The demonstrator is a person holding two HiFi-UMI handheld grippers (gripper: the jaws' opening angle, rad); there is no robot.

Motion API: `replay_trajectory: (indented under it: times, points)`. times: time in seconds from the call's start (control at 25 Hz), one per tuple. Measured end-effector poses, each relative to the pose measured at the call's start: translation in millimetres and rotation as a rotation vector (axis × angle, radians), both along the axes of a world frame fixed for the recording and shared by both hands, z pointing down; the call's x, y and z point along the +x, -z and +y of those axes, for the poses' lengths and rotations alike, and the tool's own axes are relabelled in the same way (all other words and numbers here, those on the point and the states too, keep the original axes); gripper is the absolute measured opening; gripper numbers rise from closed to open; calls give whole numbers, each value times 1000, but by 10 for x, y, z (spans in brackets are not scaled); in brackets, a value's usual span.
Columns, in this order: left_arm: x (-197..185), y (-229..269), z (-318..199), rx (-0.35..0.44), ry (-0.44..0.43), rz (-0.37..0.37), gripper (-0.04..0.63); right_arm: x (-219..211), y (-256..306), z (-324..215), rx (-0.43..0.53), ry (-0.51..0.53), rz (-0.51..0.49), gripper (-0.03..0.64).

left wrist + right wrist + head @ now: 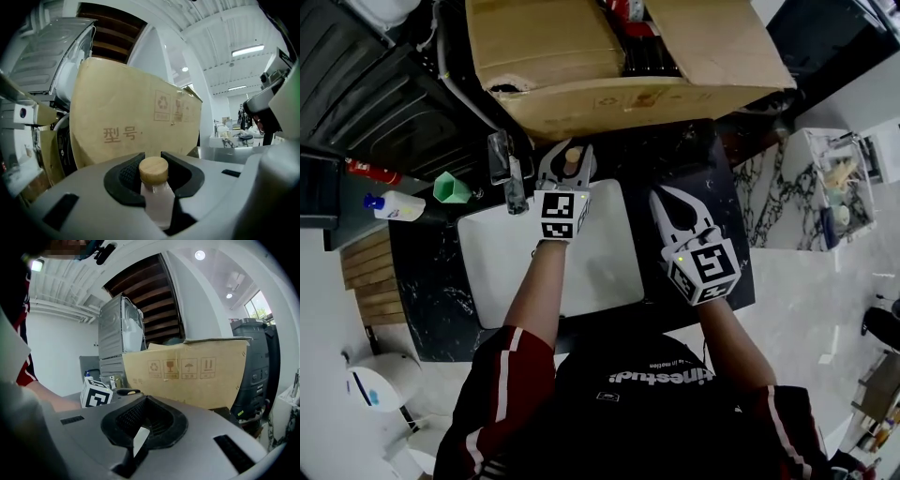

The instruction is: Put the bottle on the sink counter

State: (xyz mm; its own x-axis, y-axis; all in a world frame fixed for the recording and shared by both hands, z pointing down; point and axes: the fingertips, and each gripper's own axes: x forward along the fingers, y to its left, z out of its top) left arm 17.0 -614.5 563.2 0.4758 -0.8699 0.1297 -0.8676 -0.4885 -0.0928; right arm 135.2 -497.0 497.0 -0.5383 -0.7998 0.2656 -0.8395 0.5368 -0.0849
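A small clear bottle (157,199) with a round wooden cap (153,169) stands upright between the jaws of my left gripper (153,157), which is shut on its neck. In the head view the left gripper (570,163) holds the bottle (573,155) over the far edge of the white sink basin (487,272), close to the cardboard box. My right gripper (662,195) hovers over the black counter (727,253) just right of the basin. Seen from its own camera, the right gripper (145,398) has its tips together and nothing in it.
A large open cardboard box (609,66) stands right behind the basin. The faucet (514,183), a green cup (450,188) and a white spray bottle (397,206) are at the back left. A wooden board (370,277) lies at the left.
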Motion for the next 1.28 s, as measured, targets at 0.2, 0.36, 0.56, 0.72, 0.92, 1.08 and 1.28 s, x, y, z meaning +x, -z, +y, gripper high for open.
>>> replay_trajectory:
  times: [0.2, 0.36, 0.56, 0.72, 0.92, 1.08, 1.28]
  points:
    - [-24, -8, -134, 12, 6, -18, 118, -28, -104, -51, -24, 6, 3, 37]
    - [70, 21, -102, 9, -40, -49, 118, -69, -111, -56, -28, 9, 6, 38]
    - [71, 239, -87, 51, -54, -35, 141, -60, 16, -65, -8, -5, -3, 40]
    - [58, 433, 66, 73, -47, -17, 144, -59, 182, 20, 20, -12, -5, 40]
    - [70, 861, 579, 151, -79, -5, 144, -113, 434, 208, 66, -20, -21, 38]
    - [-67, 1211, 1184, 184, -111, 9, 141, -219, 702, 460, 113, -14, -36, 38]
    - [-483, 1601, 1927, 191, -69, 71, 57, -475, 1044, 912, 171, 24, -54, 38]
